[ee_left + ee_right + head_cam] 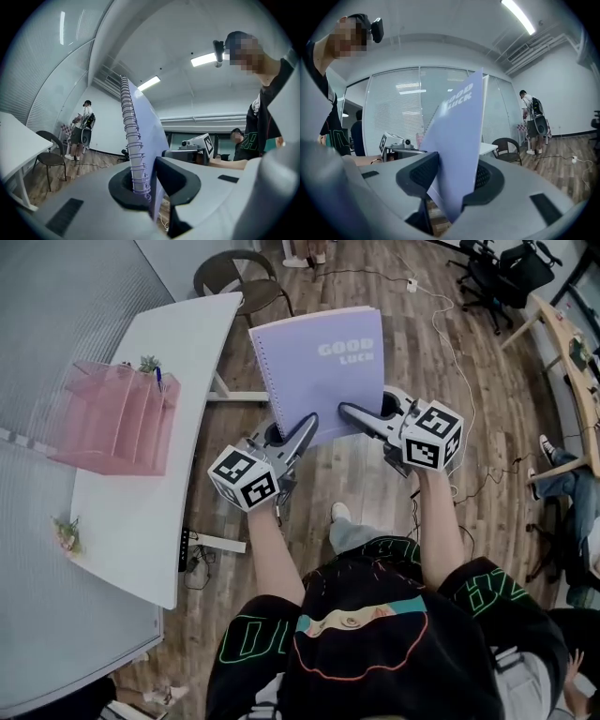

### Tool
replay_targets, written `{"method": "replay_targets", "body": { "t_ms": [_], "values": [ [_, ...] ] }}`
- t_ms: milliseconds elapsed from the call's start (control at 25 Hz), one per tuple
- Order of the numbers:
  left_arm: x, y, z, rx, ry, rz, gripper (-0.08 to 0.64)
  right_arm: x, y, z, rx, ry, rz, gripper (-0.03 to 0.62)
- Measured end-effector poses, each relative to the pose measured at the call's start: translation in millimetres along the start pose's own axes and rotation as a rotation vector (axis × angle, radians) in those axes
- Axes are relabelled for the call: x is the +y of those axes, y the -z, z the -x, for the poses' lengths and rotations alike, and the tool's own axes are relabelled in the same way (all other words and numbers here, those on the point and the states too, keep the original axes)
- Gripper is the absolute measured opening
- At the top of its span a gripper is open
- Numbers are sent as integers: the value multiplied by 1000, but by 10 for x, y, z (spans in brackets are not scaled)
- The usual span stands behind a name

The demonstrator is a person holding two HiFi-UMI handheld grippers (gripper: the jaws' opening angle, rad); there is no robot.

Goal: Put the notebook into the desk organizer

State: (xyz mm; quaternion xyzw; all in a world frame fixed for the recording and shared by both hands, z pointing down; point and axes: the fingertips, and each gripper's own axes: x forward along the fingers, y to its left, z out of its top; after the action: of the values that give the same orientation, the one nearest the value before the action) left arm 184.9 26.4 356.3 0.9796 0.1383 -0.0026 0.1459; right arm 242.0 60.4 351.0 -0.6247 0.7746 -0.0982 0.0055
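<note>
my left gripper point(302, 432) has its jaws pinching the purple notebook point(319, 371) at the spiral-bound edge, and my right gripper point(354, 416) has its jaws pinching the opposite edge. i hold it in the air over the wooden floor point(375, 493), beside the white tabletop point(141, 512). the pink desk organizer point(117, 418) stands on that tabletop, well apart from the notebook.

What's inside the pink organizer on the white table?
In the organizer, the slots look empty. A small plant and a blue pen stick up at its far corner; its pink walls hide whether they stand inside or behind.
</note>
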Motion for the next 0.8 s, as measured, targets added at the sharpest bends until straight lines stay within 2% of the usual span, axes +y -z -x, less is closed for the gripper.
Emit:
{"method": "replay_targets", "body": {
  "t_ms": [160, 320, 640, 800],
  "values": [
    [454, -93, -387, 28, -22, 6, 49, -571, -67, -230, -5, -8, -35, 152],
    [797, -179, -564, 37, -54, -4, 49, -905, -126, -477, -17, -36, -55, 153],
    [1174, -273, -553, 51, -126, -10, 51, -1106, -160, -855, -14, -94, -85, 155],
    [1371, -256, -470, 50, -156, 14, 51, -1140, -115, -1079, 10, -109, -102, 155]
  ]
}}
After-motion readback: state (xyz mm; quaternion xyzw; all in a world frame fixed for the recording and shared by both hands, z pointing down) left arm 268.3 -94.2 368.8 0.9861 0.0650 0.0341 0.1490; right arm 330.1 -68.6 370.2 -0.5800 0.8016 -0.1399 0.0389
